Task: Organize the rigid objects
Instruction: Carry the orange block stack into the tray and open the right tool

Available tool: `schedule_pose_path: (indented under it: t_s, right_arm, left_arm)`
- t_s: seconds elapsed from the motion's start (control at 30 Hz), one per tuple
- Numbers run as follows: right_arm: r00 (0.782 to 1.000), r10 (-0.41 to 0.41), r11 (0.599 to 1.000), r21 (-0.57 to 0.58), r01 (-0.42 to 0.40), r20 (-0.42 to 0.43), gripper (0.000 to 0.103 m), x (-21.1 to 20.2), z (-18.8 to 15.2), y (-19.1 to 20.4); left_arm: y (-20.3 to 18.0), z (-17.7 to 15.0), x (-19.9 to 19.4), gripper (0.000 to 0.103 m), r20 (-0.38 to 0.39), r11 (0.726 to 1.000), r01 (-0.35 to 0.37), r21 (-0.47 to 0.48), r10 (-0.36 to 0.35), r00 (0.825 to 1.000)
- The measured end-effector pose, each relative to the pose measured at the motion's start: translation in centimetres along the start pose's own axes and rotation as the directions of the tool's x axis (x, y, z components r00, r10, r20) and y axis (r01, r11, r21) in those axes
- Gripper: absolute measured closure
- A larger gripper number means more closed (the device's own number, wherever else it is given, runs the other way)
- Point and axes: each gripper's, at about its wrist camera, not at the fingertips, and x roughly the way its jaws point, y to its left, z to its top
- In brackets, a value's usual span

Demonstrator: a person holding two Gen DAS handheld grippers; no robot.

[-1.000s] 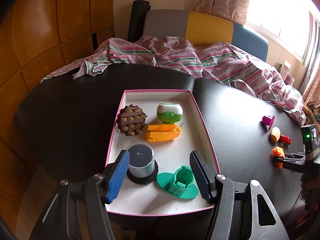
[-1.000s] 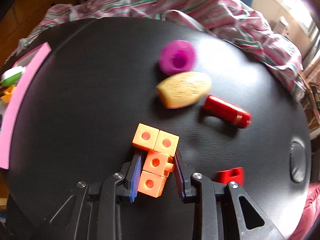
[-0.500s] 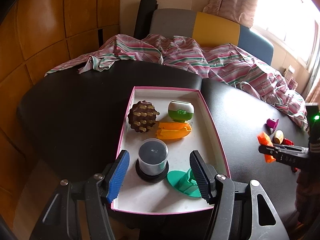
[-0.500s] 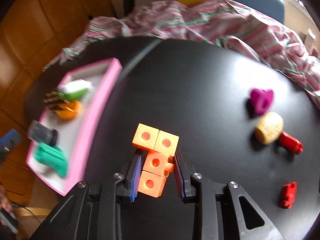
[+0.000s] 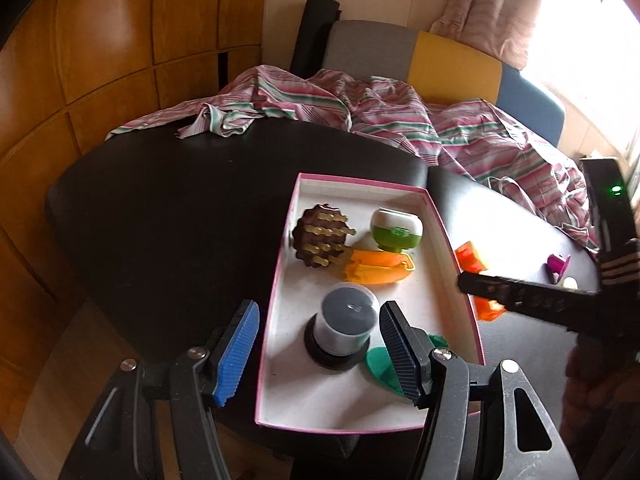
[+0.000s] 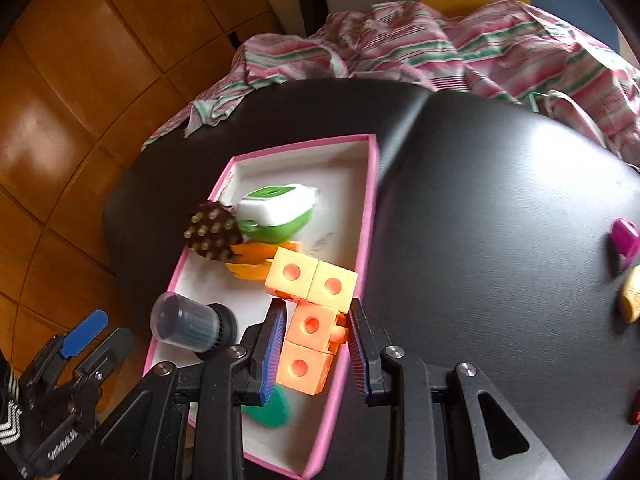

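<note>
The right gripper (image 6: 316, 344) clamps a block piece (image 6: 312, 316) of orange plastic cubes with round holes, held over the near right rim of the pink-edged white box (image 6: 370, 216). Inside lie a studded brown disc (image 5: 320, 236), a green-white case (image 5: 396, 228), an orange clip (image 5: 378, 268), a capped jar (image 5: 346, 324) and a green piece (image 5: 380, 364). The left gripper (image 5: 318, 354) gapes empty above the jar. Only the right view shows the blocks' holes.

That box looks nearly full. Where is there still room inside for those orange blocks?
Bare floor lies along the pink box's right wall and at its near end. The left side is crowded: brown brush, green case, orange piece, capped jar.
</note>
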Motion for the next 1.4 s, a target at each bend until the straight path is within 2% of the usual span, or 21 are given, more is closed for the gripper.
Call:
schedule_pose_path:
  t_s: [0.17, 0.3, 0.33, 0.6, 0.83, 1.4]
  right_arm:
    - [0.999, -0.025, 0.999, -0.049, 0.023, -0.043, 0.074, 2.6, -0.2, 2.1]
    - [0.989, -0.103, 0.992, -0.09, 0.093, -0.108, 0.073, 5.4, -0.8, 2.3]
    - [0.992, -0.079, 0.994, -0.087, 0.07, -0.103, 0.073, 5.5, -0.9, 2.2]
    - [0.99, -0.102, 0.99, -0.105, 0.092, -0.097, 0.072, 5.4, -1.6, 2.7]
    - [0.993, -0.096, 0.992, -0.083, 0.09, -0.069, 0.072, 4.1, -1.7, 2.5]
    - [0.991, -0.122, 0.988, -0.09, 0.128, 0.062, 0.072, 0.2, -1.7, 3.0]
  left_arm:
    - [0.7, 0.2, 0.0, 0.04, 0.005, 1.0, -0.012, -0.006, 0.012, 1.0]
    - [1.0, 0.2, 0.1, 0.039, 0.001, 1.0, -0.02, -0.01, 0.02, 1.0]
    - [1.1, 0.1, 0.2, 0.039, -0.001, 1.0, -0.022, -0.011, 0.022, 1.0]
    - [1.1, -0.1, 0.1, 0.039, -0.001, 1.0, -0.023, -0.017, 0.023, 1.0]
    - [0.9, -0.2, 0.0, 0.04, -0.001, 1.0, -0.025, -0.013, 0.025, 1.0]
    - [-0.5, -0.2, -0.8, 0.04, 0.006, 1.0, -0.012, 0.028, 0.012, 1.0]
